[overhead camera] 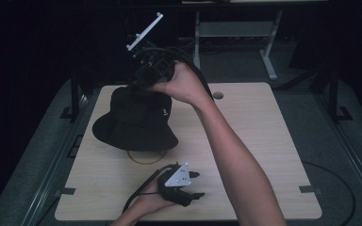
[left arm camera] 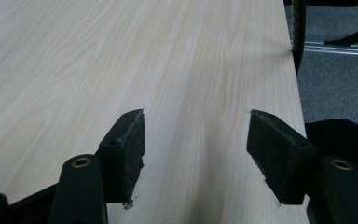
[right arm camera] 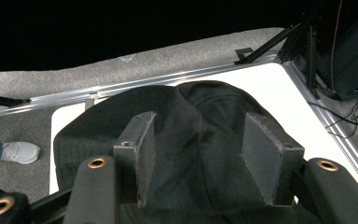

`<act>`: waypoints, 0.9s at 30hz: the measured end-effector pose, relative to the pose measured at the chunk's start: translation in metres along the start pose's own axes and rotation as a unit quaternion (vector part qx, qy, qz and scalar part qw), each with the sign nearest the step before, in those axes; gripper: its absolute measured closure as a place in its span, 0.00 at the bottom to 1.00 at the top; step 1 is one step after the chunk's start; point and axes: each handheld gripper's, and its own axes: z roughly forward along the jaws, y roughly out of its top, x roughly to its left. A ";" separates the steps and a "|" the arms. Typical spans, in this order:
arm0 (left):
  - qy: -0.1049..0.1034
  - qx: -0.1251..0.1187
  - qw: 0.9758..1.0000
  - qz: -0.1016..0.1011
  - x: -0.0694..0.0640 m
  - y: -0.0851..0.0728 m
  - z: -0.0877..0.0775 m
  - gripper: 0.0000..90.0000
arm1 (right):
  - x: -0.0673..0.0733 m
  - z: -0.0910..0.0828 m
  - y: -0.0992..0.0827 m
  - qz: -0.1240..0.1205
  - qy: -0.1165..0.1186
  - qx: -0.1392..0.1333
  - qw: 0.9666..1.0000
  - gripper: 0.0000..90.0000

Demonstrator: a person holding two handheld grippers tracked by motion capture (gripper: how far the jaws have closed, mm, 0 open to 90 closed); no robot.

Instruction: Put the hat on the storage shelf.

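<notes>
A black bucket hat lies brim-down on the left half of the pale wooden table, partly covering a thin yellow ring. My right gripper comes down on the hat's far side, held by a hand reaching across. In the right gripper view it stands open, its jaws either side of the hat's crown. My left gripper rests near the table's front edge, open over bare wood, with a grey plate on top.
A white bracket sticks up behind the hat. A grommet hole marks the table's far edge. Metal rails run along both sides on grey carpet. A desk frame stands at the back. A light shoe rests on the floor.
</notes>
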 end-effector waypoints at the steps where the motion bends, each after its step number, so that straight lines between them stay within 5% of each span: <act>1: -0.001 0.000 1.000 -0.001 0.000 0.000 0.000 0.40 | -0.002 -0.003 -0.002 0.005 -0.002 -0.002 1.000 0.46; 8: -0.001 0.003 1.000 0.000 -0.001 -0.002 -0.001 0.39 | -0.011 -0.025 -0.022 0.032 -0.013 -0.024 0.999 0.42; 27: -0.006 0.006 1.000 -0.007 -0.003 -0.002 0.003 0.38 | -0.028 -0.060 -0.073 0.073 -0.052 -0.032 0.995 0.40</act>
